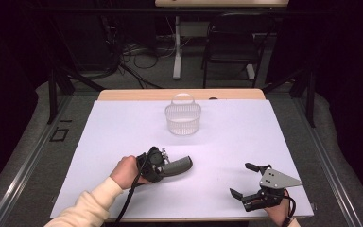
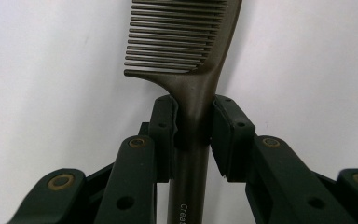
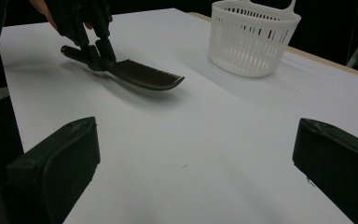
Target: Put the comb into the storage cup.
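Note:
A dark comb is at the front left of the white table sheet, its toothed end pointing right. My left gripper is shut on the comb's handle, and in the left gripper view both pads press the handle just below the teeth of the comb. The right gripper view shows the comb low over the sheet, held by the left gripper; I cannot tell whether it touches. My right gripper is near the front right corner, open and with nothing between its jaws.
A white slotted basket with a loop handle stands at the back centre of the sheet, also seen as the basket beyond the comb. Past the table's wooden far edge are a black chair, a table leg and floor cables.

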A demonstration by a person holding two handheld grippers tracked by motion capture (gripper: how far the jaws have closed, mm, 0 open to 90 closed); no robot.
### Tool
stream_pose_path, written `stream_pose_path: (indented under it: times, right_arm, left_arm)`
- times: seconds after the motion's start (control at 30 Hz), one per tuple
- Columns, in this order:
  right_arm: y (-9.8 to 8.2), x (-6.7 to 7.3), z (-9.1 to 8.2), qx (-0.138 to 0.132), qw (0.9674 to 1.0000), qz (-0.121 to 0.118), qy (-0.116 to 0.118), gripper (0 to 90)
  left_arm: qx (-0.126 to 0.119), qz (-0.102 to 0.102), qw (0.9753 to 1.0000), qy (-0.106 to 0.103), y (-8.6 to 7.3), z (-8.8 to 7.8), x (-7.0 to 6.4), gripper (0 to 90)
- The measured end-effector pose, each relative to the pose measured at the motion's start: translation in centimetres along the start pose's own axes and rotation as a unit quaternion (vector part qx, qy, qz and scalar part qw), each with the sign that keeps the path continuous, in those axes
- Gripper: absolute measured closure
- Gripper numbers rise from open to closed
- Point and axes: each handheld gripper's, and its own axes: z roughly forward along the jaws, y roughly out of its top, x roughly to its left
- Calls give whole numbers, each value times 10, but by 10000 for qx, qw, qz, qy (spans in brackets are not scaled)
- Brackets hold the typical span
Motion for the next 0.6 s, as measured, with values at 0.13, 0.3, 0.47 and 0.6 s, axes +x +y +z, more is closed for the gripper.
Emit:
stream_pose_path:
  times: [0.13,0.3,0.47,0.6]
  right_arm:
    - [0,0,0,5,10000,6,5,3]
    - [0,0,0,6,10000,10,2,3]
    - [0,0,0,8,10000,2,2,3]
    - [0,0,0,10,10000,2,0,3]
  left_arm:
    - [-177,-44,9998,-15,-4,-5,0,715]
    - [-381,-150,9992,-14,-8,-10,1,715]
    - [-559,-232,9981,-53,-13,-14,2,715]
    - [-749,-315,9967,-27,-17,-17,3,715]
